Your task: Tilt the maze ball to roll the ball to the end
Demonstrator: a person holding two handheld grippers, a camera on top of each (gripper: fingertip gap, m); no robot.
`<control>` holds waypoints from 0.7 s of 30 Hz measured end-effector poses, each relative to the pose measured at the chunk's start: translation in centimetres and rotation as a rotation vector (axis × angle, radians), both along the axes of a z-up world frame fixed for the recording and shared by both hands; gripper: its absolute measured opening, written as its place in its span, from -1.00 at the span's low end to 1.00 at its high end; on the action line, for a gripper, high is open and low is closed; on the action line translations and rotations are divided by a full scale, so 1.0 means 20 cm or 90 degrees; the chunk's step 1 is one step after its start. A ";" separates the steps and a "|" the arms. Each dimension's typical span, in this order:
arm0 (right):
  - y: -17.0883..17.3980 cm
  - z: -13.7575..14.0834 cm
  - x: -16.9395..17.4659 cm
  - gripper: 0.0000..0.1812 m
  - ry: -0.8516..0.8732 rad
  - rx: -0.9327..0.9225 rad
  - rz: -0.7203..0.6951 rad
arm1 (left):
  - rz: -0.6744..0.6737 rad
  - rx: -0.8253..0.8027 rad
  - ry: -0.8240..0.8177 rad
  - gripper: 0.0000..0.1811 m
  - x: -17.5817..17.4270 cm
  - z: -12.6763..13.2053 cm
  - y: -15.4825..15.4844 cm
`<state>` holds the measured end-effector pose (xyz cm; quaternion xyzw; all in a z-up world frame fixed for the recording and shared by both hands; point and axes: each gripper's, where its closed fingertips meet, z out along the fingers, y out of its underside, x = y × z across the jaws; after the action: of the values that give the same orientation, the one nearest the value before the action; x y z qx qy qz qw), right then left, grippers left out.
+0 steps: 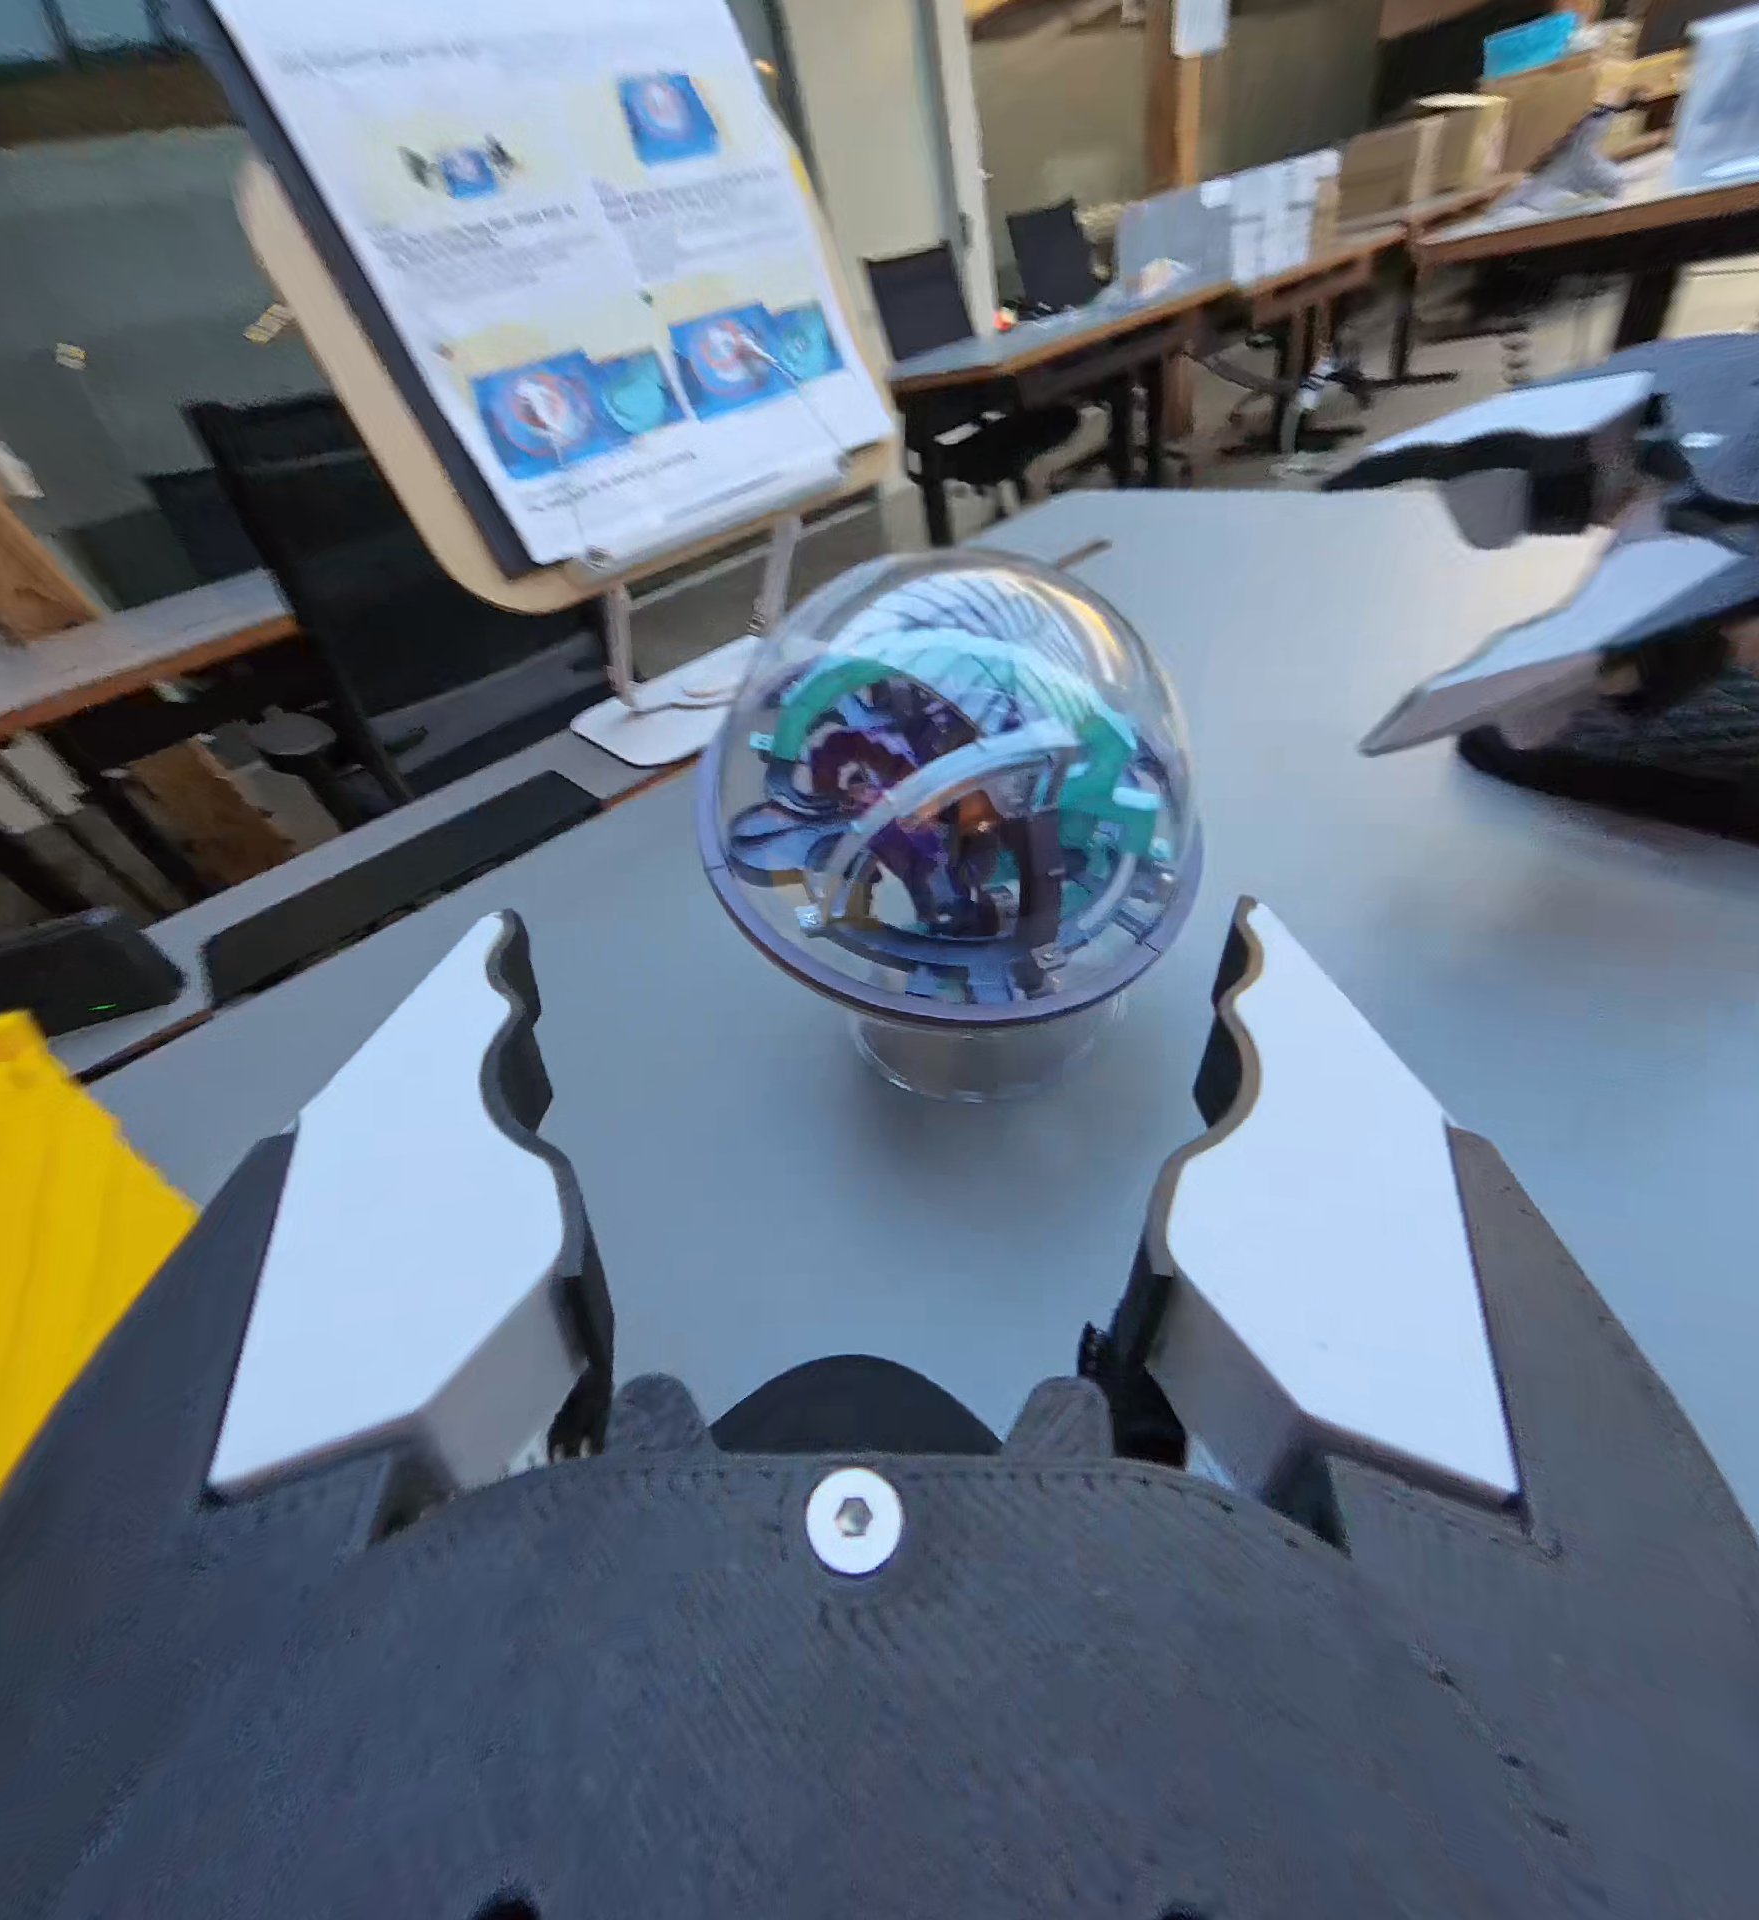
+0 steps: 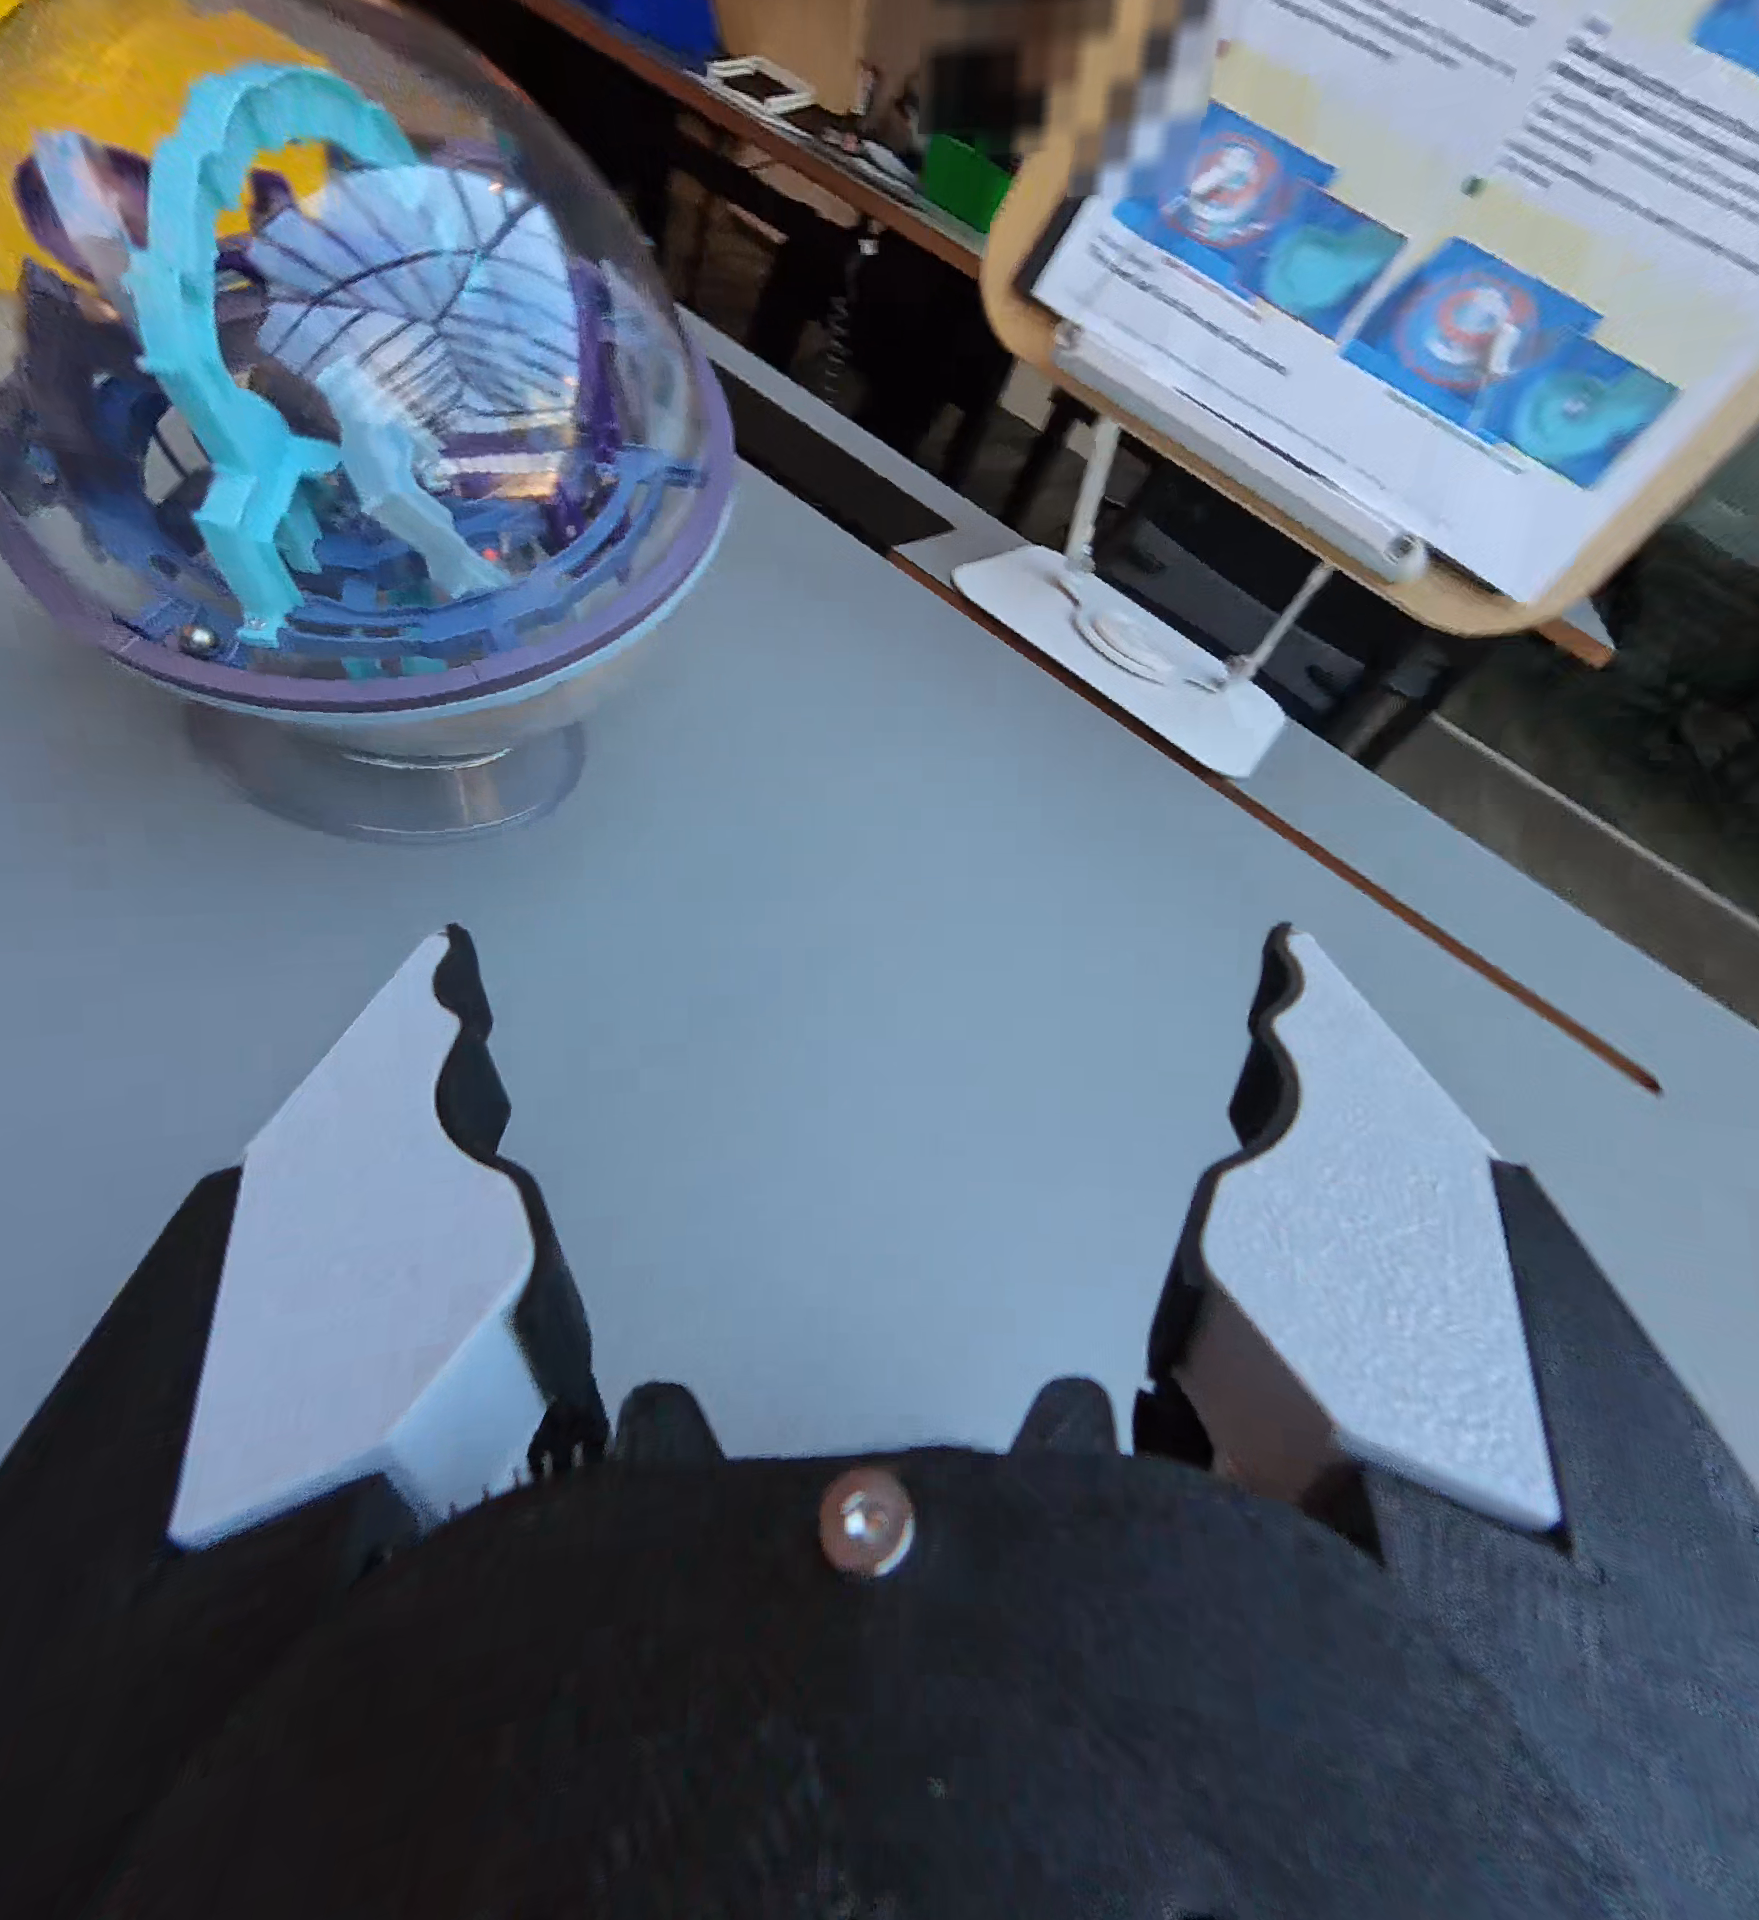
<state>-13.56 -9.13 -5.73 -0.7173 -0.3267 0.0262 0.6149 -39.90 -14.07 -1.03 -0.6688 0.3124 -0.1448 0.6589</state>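
Your left gripper hovers low over the grey surface with its jaws spread wide and holding nothing; the maze ball sits straight ahead of it, just beyond the fingertips, resting on its clear ring stand and untouched. Your right gripper also has its jaws wide apart and empty, and from its view the maze ball stands ahead and to the left, clear of both fingers. A small silver ball lies low inside the sphere on the blue track near the purple equator band. Beyond the surface's far edge an instruction sheet on a tilted board stands on a white stand. A yellow bin lies at your left gripper's left side.
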 end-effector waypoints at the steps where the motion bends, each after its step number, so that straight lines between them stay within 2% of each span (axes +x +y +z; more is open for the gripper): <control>1: -0.06 0.03 0.06 0.58 0.014 -0.001 -0.035 | 0.046 0.013 0.010 0.41 -0.04 0.03 -0.02; 6: -0.32 0.07 0.32 0.44 -0.077 0.040 -0.190 | 0.293 -0.045 0.227 0.35 -0.28 0.01 -0.05; 8: -0.39 0.02 0.38 0.41 -0.108 0.021 -0.227 | 0.355 -0.016 0.278 0.34 -0.32 0.10 -0.07; 11: -0.46 -0.11 0.37 0.39 -0.107 -0.057 -0.233 | 0.406 0.014 0.333 0.25 -0.32 0.18 -0.12; 14: -0.48 -0.21 0.33 0.39 -0.123 -0.123 -0.236 | 0.413 -0.045 0.346 0.31 -0.30 0.14 -0.14; 21: -0.44 -0.31 0.16 0.39 -0.169 -0.191 -0.186 | 0.444 -0.121 0.315 0.34 -0.37 0.00 -0.20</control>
<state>-10.46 -17.89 -11.92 -0.8376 -0.2895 -0.1090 0.4502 -47.21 -18.14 -0.99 -0.8064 0.2013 0.2230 0.5094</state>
